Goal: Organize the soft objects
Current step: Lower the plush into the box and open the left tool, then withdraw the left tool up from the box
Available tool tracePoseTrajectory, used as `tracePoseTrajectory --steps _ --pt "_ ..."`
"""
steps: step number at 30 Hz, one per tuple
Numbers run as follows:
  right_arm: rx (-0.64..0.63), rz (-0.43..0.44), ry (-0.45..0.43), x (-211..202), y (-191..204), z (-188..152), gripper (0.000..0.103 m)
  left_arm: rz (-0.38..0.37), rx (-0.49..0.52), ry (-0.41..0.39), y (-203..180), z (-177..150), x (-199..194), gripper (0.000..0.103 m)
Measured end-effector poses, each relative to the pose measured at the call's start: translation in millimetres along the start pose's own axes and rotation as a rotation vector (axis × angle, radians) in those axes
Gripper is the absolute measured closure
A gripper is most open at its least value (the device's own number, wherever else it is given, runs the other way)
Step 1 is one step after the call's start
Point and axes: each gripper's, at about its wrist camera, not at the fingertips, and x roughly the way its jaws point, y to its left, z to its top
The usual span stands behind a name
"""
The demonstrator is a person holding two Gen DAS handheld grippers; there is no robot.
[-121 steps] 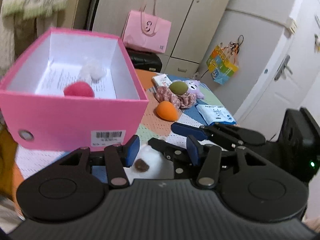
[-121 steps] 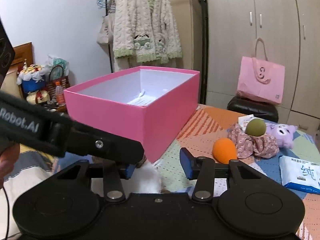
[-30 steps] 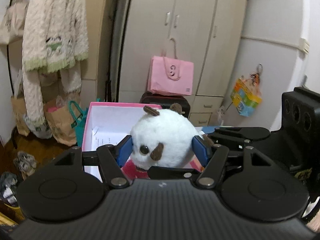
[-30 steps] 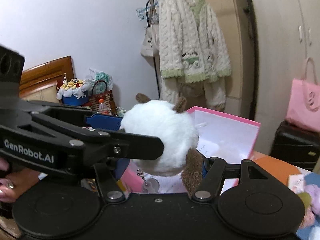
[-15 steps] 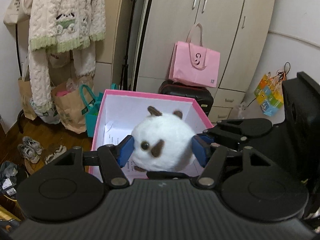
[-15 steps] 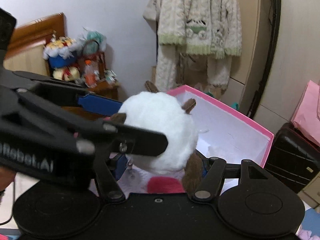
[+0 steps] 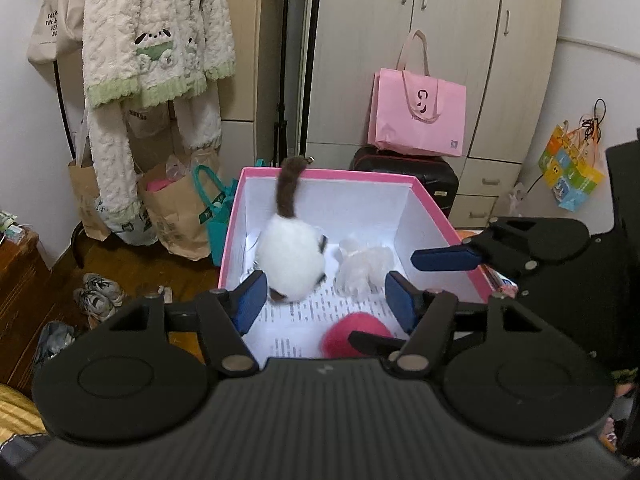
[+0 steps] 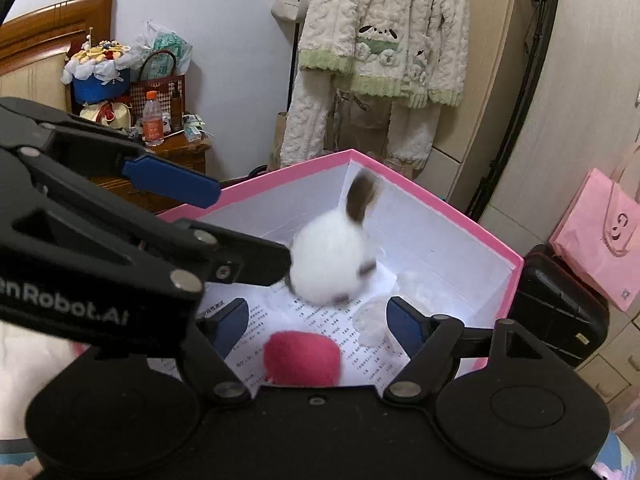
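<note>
Left gripper (image 7: pixel 322 300): jaws apart and opening; nothing is clamped between the blue pads. It points down into the pink box from the near end.
Right gripper (image 8: pixel 312 322): jaws wide and opening; nothing between the pads. It points down into the same box from the near right side.
Cross-view: one blue finger of the right gripper reaches in from the right in the left wrist view; the left gripper crosses the left half of the right wrist view, one blue finger above the box's left rim.
White plush toy (image 7: pixel 290 264): round, white, with brown patches and a brown tail or ear sticking up, motion-blurred. It is inside the box, left of centre, clear of all pads. Whether it rests on the floor of the box cannot be told.
Pink box (image 7: pixel 440 216): open top, white inside, printed paper sheet (image 7: pixel 304 320) on its floor.
White fluffy item (image 7: pixel 362 266): lies on the paper just right of the plush toy.
Red pom-pom (image 7: pixel 352 336): lies at the near end of the box, partly hidden by the gripper body.
Surroundings: a cream knitted cardigan (image 7: pixel 156 36) hangs far left; a pink shopping bag (image 7: pixel 418 116) sits on a black suitcase (image 7: pixel 404 170) beyond the box, in front of a wardrobe (image 7: pixel 440 40).
</note>
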Motion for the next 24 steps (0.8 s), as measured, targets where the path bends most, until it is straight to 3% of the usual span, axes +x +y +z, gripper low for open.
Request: tracePoseTrajectory --steps 12,24 --pt "-0.011 -0.035 -0.037 -60.6 16.0 -14.9 0.023 -0.070 0.094 -0.003 -33.2 -6.6 -61.5 0.035" --pt "0.035 -0.023 -0.122 -152.2 9.4 -52.6 0.022 -0.181 0.199 -0.026 -86.3 -22.0 -113.4 0.030"
